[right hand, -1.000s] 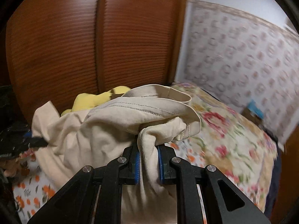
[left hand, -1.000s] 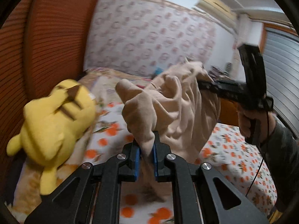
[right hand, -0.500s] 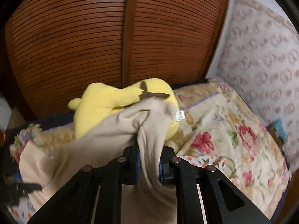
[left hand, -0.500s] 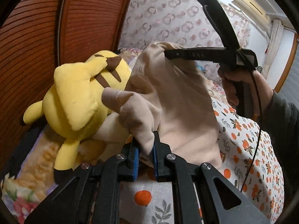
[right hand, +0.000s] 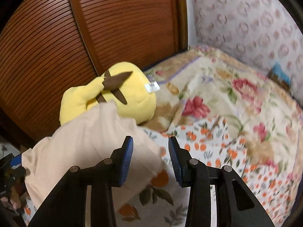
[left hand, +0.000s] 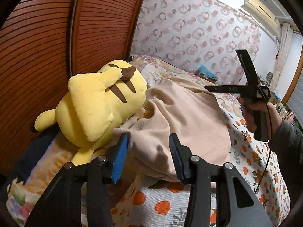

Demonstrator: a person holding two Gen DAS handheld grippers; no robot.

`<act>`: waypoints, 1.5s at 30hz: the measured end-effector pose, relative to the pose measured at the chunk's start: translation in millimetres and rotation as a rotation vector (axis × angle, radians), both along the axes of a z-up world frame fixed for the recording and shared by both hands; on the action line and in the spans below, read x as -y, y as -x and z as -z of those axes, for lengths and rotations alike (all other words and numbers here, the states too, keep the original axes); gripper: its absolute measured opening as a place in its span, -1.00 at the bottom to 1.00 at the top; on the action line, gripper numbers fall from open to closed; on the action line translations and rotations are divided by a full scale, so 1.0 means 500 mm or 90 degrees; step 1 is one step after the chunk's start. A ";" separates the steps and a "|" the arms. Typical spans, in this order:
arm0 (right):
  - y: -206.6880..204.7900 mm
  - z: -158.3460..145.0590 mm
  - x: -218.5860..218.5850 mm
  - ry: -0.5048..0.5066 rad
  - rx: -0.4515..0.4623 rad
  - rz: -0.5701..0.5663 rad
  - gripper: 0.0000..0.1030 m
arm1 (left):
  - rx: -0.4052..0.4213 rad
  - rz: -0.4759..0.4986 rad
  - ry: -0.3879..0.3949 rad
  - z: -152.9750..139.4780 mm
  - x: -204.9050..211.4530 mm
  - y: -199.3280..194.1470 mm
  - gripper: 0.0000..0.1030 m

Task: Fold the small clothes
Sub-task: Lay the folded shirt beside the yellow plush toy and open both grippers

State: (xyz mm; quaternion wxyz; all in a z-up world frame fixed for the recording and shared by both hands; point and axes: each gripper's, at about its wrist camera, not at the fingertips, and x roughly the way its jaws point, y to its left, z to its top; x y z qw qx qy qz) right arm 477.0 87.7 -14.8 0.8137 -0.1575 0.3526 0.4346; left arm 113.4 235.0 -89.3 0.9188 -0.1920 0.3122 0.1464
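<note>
While my left tool (left hand: 148, 147) stands with its jaws just parted, the beige garment (left hand: 185, 121) lies dropped on the bed (left hand: 251, 162), one loose fold between the blue pads but no longer pinched. It spreads from the tool toward the bed's far side, against the yellow plush toy (left hand: 94, 109), with my right hand (left hand: 265, 117) beyond it.

From the right wrist, my right tool (right hand: 150, 147) has also just opened, nothing between its pads; the garment (right hand: 90, 141) lies just beside its left finger, running toward the plush (right hand: 121, 96). By my reckoning, either tool could retake an edge.
</note>
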 end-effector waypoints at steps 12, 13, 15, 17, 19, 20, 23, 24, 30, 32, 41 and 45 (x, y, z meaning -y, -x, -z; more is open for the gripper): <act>-0.038 0.013 0.060 -0.080 -0.133 -0.004 -0.22 | -0.034 0.020 -0.018 0.004 0.015 -0.022 -0.11; -0.039 0.017 0.059 -0.080 -0.139 -0.002 -0.23 | -0.036 0.022 -0.020 0.005 0.016 -0.024 -0.11; -0.034 0.014 0.061 -0.089 -0.146 -0.007 -0.74 | -0.042 0.026 -0.024 0.006 0.020 -0.026 -0.11; -0.029 0.006 0.053 -0.087 -0.112 -0.002 -0.91 | -0.051 0.026 -0.033 0.008 0.022 -0.030 -0.12; -0.021 -0.014 0.055 -0.094 -0.044 0.038 -0.99 | -0.064 0.023 -0.043 0.014 0.022 -0.033 -0.12; -0.018 -0.027 0.057 -0.093 0.008 0.082 -0.99 | -0.068 0.022 -0.043 0.017 0.020 -0.033 -0.12; -0.022 -0.041 0.050 -0.090 0.043 0.126 -0.99 | -0.072 0.021 -0.035 0.023 0.016 -0.031 -0.12; -0.020 -0.041 0.045 -0.079 0.057 0.138 -0.99 | -0.070 0.023 -0.033 0.023 0.015 -0.030 -0.12; -0.002 -0.041 0.044 -0.052 0.089 0.132 -0.85 | -0.062 0.041 -0.035 0.011 0.019 -0.025 -0.06; 0.013 -0.044 0.054 -0.047 0.088 0.130 -0.80 | -0.050 0.047 -0.041 -0.001 0.020 -0.018 0.22; 0.199 -0.100 0.182 -0.087 0.118 0.138 -0.07 | 0.024 0.098 -0.097 -0.088 0.081 0.011 0.91; 0.299 -0.109 0.254 -0.099 0.136 0.145 0.05 | 0.050 0.124 -0.107 -0.119 0.126 0.016 1.00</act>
